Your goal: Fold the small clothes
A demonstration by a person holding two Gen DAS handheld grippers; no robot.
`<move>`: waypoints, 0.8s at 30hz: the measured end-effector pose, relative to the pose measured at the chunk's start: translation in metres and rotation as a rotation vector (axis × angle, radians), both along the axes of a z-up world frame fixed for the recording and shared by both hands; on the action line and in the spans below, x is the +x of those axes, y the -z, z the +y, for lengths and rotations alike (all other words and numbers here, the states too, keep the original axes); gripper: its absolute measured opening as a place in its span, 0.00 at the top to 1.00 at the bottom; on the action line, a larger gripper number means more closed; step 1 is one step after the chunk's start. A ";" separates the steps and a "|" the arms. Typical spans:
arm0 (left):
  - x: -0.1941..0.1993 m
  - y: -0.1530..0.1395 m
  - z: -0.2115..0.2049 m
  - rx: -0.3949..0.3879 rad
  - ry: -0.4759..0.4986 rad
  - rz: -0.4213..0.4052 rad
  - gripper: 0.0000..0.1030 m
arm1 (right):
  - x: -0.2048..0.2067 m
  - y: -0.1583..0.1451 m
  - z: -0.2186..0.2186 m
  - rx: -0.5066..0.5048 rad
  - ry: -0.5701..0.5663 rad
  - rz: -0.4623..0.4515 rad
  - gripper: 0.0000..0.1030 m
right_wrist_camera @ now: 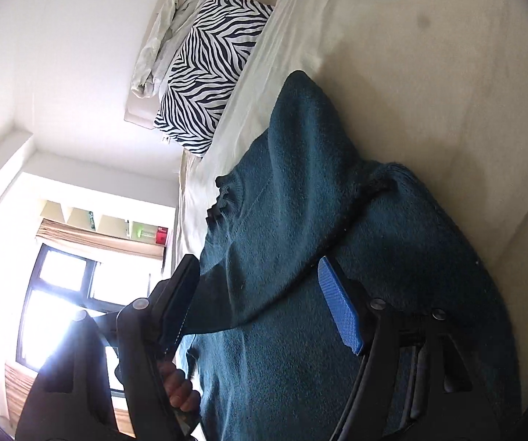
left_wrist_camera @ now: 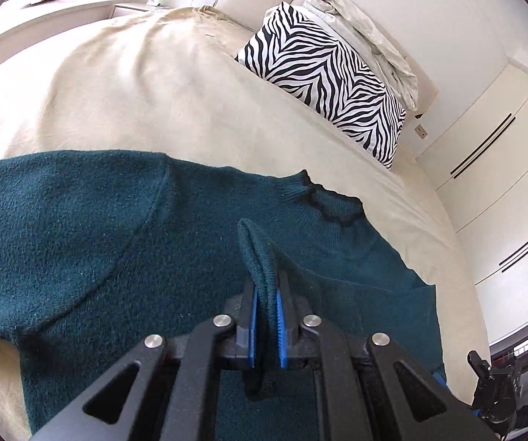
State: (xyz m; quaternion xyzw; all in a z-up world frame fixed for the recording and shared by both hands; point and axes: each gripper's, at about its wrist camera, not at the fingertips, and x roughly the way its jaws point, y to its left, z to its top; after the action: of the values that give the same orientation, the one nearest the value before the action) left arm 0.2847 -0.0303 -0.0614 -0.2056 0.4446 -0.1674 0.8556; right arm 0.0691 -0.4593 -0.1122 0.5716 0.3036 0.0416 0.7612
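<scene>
A dark teal knit sweater [left_wrist_camera: 91,242] lies on the cream bed cover [left_wrist_camera: 124,92], its ribbed collar [left_wrist_camera: 331,204] toward the right. My left gripper [left_wrist_camera: 266,296] is shut on a raised fold of the sweater's knit between its blue pads. In the right wrist view the sweater [right_wrist_camera: 311,191] lies across the bed, one sleeve folded over the body. My right gripper [right_wrist_camera: 264,286] is open, its blue pad [right_wrist_camera: 339,308] on one side and the dark finger [right_wrist_camera: 177,294] on the other, with sweater fabric lying between them.
A zebra-print pillow [left_wrist_camera: 331,81] and a crumpled pale sheet [left_wrist_camera: 370,33] lie at the bed's head. White wardrobe doors [left_wrist_camera: 491,169] stand to the right. A bright window [right_wrist_camera: 61,294] shows in the right wrist view. The other gripper [left_wrist_camera: 495,389] shows at the lower right.
</scene>
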 end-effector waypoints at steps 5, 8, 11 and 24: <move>0.005 0.030 0.006 0.002 -0.018 0.032 0.90 | 0.011 -0.001 -0.027 0.011 0.119 -0.028 0.35; 0.003 0.037 0.007 -0.011 -0.014 0.003 0.89 | -0.004 0.003 -0.050 0.040 0.194 -0.041 0.37; 0.000 0.040 0.008 -0.031 -0.014 -0.018 0.89 | -0.020 0.009 -0.059 0.067 0.214 -0.033 0.37; -0.002 0.046 0.014 -0.094 -0.012 -0.033 0.89 | 0.015 0.001 -0.010 -0.028 0.080 0.106 0.32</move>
State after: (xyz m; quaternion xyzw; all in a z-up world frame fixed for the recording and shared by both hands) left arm 0.2825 -0.0160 -0.1077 -0.2456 0.4206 -0.1862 0.8533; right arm 0.0844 -0.4693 -0.1128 0.5741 0.3211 -0.0235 0.7529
